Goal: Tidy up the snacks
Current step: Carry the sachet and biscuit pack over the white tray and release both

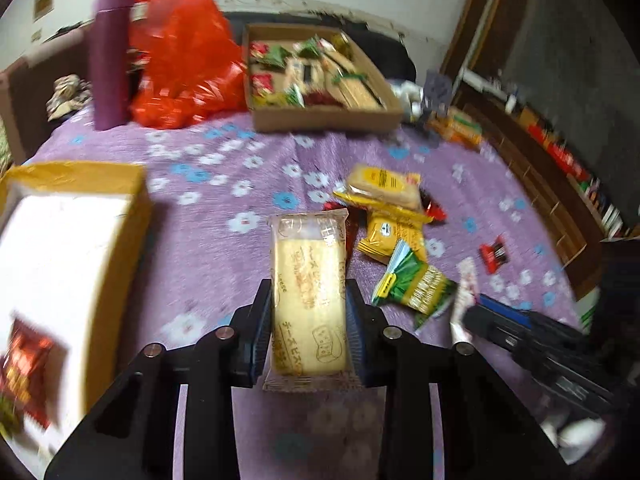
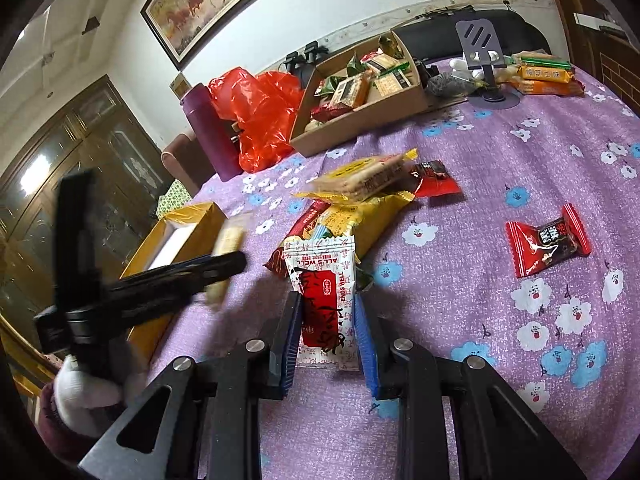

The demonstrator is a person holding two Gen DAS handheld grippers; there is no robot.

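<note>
Pinching a cracker pack (image 1: 308, 300) lengthwise, left gripper (image 1: 309, 312) holds it above the cloth (image 1: 224, 240), yellow box (image 1: 80, 216) to its left. Right gripper (image 2: 328, 320) clamps a white-red packet (image 2: 325, 300), snack pile (image 2: 360, 196) just ahead.
</note>
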